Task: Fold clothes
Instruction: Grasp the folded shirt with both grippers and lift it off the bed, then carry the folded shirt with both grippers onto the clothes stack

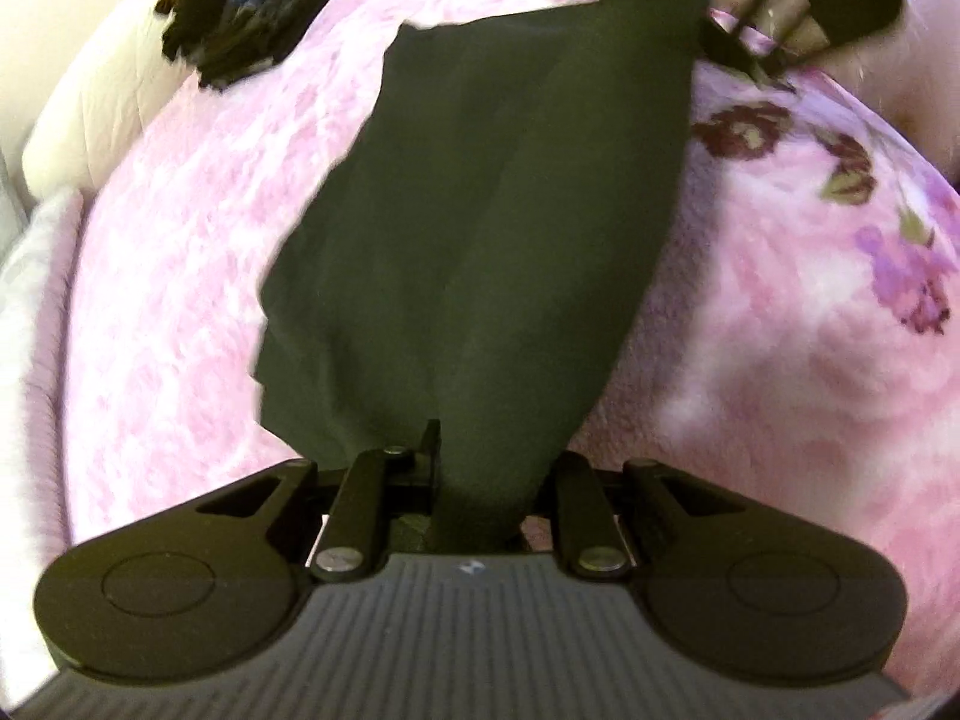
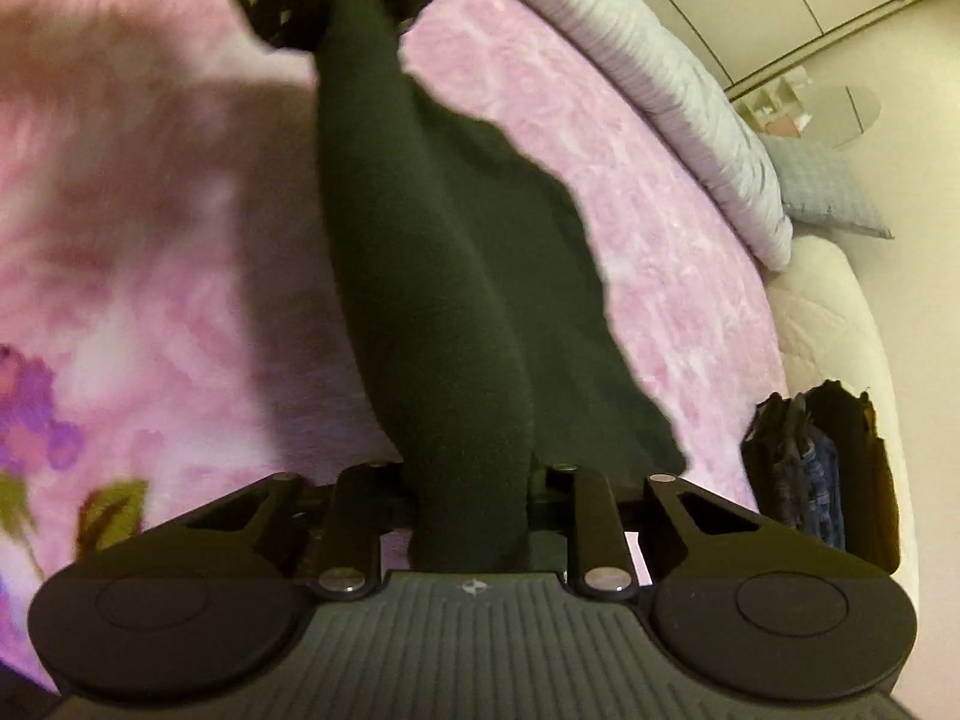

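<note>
The left gripper (image 1: pixel 474 480) pinches one end of the dark green cloth (image 1: pixel 498 228) and the right gripper (image 2: pixel 474 498) pinches the other end, so the cloth hangs stretched between them over the pink flower blanket (image 1: pixel 780 312); I think both should keep a tight hold and stay level so it sags evenly. The left view shows dark red flowers, and the right view shows a grey pillow (image 2: pixel 678 96) and the room floor, while the dark clothes pile (image 2: pixel 822 480) sits at the bed's edge in both

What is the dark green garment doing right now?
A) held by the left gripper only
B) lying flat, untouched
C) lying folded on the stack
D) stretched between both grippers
D: the dark green garment runs from the left gripper to the right gripper above the pink blanket.
</note>
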Demonstrator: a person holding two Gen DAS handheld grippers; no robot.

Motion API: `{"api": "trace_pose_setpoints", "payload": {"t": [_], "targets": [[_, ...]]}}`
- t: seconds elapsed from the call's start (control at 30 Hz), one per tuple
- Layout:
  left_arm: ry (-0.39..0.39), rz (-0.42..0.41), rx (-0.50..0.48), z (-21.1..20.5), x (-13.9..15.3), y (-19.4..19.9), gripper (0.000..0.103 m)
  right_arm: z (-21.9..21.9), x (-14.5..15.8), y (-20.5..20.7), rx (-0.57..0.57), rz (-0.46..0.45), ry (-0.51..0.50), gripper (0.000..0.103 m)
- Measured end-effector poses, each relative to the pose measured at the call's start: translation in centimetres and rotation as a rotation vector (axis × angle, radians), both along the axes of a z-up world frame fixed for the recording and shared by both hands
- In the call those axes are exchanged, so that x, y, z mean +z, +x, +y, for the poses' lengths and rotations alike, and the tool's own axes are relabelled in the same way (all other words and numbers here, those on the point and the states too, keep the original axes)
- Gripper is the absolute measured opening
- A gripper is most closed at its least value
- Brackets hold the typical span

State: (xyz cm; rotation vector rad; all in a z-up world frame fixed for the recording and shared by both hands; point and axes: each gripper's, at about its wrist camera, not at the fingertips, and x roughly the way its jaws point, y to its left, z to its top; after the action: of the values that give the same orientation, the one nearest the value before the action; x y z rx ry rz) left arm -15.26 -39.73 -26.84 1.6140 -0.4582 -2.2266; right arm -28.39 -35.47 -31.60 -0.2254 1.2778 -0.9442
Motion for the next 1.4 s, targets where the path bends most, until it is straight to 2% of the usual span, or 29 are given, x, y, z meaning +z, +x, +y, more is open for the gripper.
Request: {"api": "trace_pose_setpoints", "payload": {"t": [0.2,0.4,0.57,0.87,1.07,1.3,1.4], "targets": [[-0.103,-0.013,-0.034,1.8,6.7,-0.1,0.012,-0.9,7.7,-0.9,0.028,0.023,-0.029,0.021],[-0.168,-0.012,-0.060,2.9,13.2,-1.1,0.012,1.2,13.6,-1.2,0.021,0.031,-0.040,0.021],[-0.195,-0.018,-0.104,4.2,16.4,-2.4,0.012,2.9,18.5,-1.4,0.015,0.037,-0.050,0.021],[-0.236,-0.013,-0.160,4.7,20.0,-7.0,0.012,4.0,22.7,-5.7,-0.031,0.030,-0.094,0.021],[-0.259,-0.009,-0.192,2.9,21.5,-14.0,0.012,2.9,24.5,-12.0,-0.062,0.017,-0.128,0.021],[-0.269,-0.010,-0.159,0.1,22.6,-26.9,0.012,0.8,26.2,-23.6,-0.078,-0.004,-0.162,0.021],[-0.269,-0.011,-0.137,-1.2,23.2,-31.7,0.012,-0.9,27.0,-27.4,-0.067,-0.008,-0.166,0.021]]}}
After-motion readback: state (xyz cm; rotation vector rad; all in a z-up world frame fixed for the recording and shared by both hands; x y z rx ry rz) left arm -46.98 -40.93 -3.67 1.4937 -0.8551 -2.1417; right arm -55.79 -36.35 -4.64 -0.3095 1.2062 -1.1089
